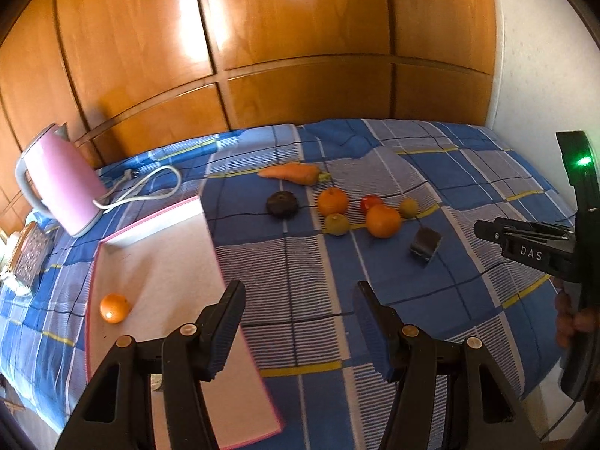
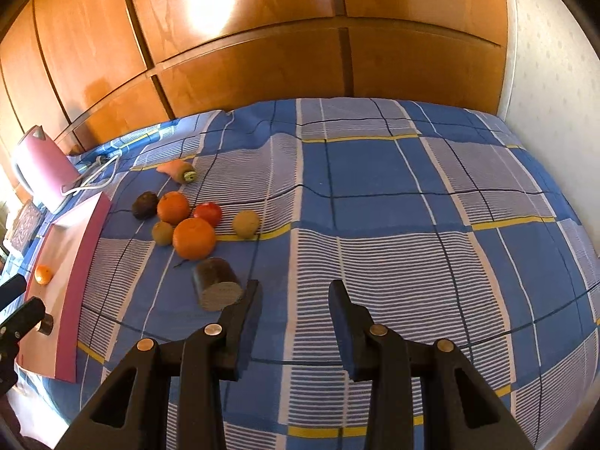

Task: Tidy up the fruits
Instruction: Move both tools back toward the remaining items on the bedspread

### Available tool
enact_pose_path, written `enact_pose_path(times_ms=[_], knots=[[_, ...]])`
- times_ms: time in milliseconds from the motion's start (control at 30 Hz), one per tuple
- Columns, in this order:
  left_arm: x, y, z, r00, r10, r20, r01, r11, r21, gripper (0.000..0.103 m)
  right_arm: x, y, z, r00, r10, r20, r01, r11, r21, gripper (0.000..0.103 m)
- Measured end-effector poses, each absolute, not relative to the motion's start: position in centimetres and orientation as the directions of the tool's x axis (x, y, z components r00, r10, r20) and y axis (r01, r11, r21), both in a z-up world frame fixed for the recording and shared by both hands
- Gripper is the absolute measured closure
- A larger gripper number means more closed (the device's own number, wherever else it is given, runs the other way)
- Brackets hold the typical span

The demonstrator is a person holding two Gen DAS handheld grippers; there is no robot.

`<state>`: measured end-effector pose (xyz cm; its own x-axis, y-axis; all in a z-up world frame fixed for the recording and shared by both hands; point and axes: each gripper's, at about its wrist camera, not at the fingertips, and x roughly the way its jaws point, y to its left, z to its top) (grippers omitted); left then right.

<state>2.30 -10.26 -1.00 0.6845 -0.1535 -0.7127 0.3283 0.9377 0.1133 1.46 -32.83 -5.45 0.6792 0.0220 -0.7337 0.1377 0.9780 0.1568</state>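
On the blue checked bedspread [image 1: 468,187] lies a cluster: a carrot [image 1: 290,173], a dark round fruit [image 1: 283,204], two oranges [image 1: 332,201] [image 1: 383,220], a red tomato [image 1: 371,202], two greenish kiwis [image 1: 336,224] [image 1: 408,207] and a dark cylinder [image 1: 425,243]. A pink-rimmed white tray [image 1: 168,262] at the left holds one small orange [image 1: 114,307]. My left gripper [image 1: 298,315] hovers open and empty over the tray's right edge. My right gripper [image 2: 294,300] is open and empty, its left finger beside the cylinder [image 2: 217,285], short of the big orange [image 2: 194,238].
A pink kettle [image 1: 63,183] with a white cord [image 1: 150,187] stands behind the tray. A patterned box [image 1: 30,258] lies at the far left. Wooden wardrobe doors [image 1: 300,37] back the bed, and a white wall [image 2: 543,112] runs along its right side.
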Motion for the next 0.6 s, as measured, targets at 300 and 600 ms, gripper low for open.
enact_pose_path(times_ms=[300,600], knots=[[3.4,-13.2,-1.9,0.656,-0.181,-0.733,0.385,0.915,0.118,0.043,1.7,-34.5,-5.8,0.676,0.013,-0.736,0.165,0.972,0.168,0.066],[4.6,-16.0,-2.8,0.625,-0.212,-0.751,0.435,0.894,0.110,0.043,2.1,-35.6,-6.1,0.674,0.012,-0.739,0.179,0.968,0.178,0.066]])
